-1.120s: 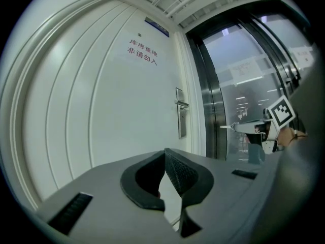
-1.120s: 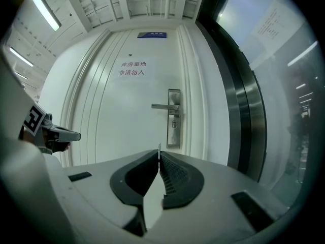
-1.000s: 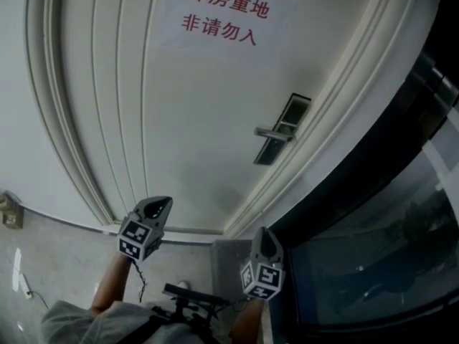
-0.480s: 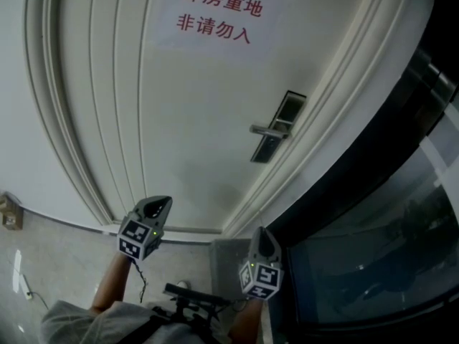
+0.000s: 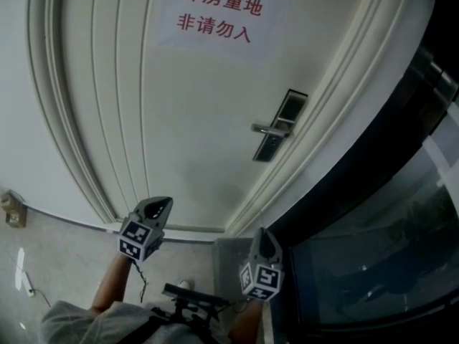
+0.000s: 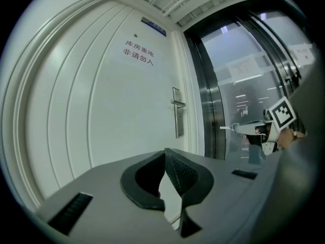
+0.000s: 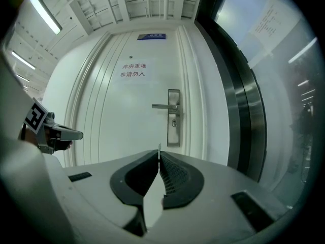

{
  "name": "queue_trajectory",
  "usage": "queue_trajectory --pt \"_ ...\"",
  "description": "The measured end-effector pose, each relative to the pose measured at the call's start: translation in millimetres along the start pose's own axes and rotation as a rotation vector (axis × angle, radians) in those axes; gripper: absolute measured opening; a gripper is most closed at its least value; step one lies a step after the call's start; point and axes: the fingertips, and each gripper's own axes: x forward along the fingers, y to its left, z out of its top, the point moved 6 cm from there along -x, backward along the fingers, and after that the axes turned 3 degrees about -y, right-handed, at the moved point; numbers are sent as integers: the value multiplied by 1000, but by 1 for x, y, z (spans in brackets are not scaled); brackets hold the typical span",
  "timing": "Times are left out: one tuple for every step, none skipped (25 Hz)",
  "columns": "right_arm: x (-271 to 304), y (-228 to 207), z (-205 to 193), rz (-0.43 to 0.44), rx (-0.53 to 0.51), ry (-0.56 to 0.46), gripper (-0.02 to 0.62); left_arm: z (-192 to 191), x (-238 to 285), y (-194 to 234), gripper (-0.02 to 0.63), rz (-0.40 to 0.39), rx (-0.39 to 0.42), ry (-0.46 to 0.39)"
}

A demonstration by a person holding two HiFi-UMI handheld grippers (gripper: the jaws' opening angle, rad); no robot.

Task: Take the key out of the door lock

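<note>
A white door (image 5: 201, 106) carries a silver lock plate (image 5: 283, 124) with a lever handle (image 5: 271, 129). In the right gripper view the plate (image 7: 173, 117) has a dark keyhole (image 7: 174, 122) with no key showing in it. My right gripper (image 7: 159, 151) is shut, and a thin pale sliver, seemingly the key (image 7: 159, 147) seen edge-on, sticks out between its tips. It hangs low (image 5: 262, 233), well short of the door. My left gripper (image 6: 165, 152) is shut with nothing in it, low at the left (image 5: 161, 203).
A red-lettered paper sign (image 5: 215, 13) is stuck high on the door. Right of the door frame runs a dark metal frame with glass panels (image 5: 373, 264). A small box (image 5: 13, 210) sits by the wall at the floor's left edge.
The head view shifted slightly, so the door and handle sit a touch lower than half a second ago. Both grippers stay where they were.
</note>
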Motion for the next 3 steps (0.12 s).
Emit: queue_trajectory --pt "0 0 0 0 -1 -1 18 0 -1 0 5 2 0 -1" --pt "0 0 0 0 -3 -3 18 1 -1 1 5 4 1 -2" --pt "0 1 1 1 -5 -5 20 1 -2 1 5 6 1 -3"
